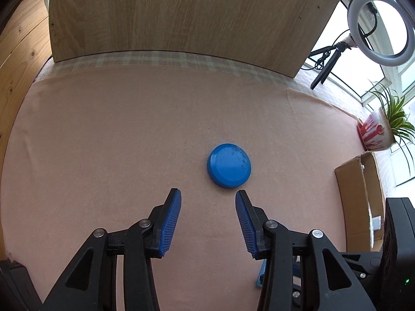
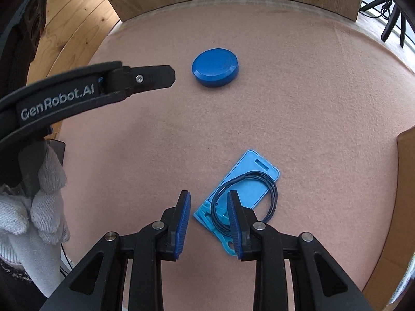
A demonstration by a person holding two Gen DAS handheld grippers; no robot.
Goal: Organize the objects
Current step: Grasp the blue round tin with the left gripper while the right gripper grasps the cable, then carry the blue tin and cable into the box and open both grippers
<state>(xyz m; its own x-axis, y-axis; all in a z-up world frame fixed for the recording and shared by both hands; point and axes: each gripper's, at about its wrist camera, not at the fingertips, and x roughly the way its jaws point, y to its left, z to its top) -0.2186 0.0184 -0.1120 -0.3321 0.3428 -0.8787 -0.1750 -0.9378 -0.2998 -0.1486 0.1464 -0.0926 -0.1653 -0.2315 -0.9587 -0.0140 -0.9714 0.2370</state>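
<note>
Left tongs (image 1: 208,197) spread wide above the pink felt tabletop (image 1: 116,142), empty, blue ribbed pads facing each other, with the round blue lid (image 1: 229,165) lying flat just beyond the tips and slightly toward the right pad. Right tongs (image 2: 208,199) likewise spread and empty, hovering low over the near corner of the light blue card holder (image 2: 249,184), its right pad overlapping the coiled black cord (image 2: 269,194) that rests on top of the holder. Same blue lid (image 2: 215,66) seen farther up the tabletop in the right wrist view, well apart from the card holder, with the left tongs' black finger reaching in beside it, held by a white knit-gloved hand (image 2: 33,202). Wooden panel (image 1: 181,13) upright along the far edge; cardboard box (image 1: 360,197), potted plant (image 1: 381,129) and ring light (image 1: 380,27) off to the right
</note>
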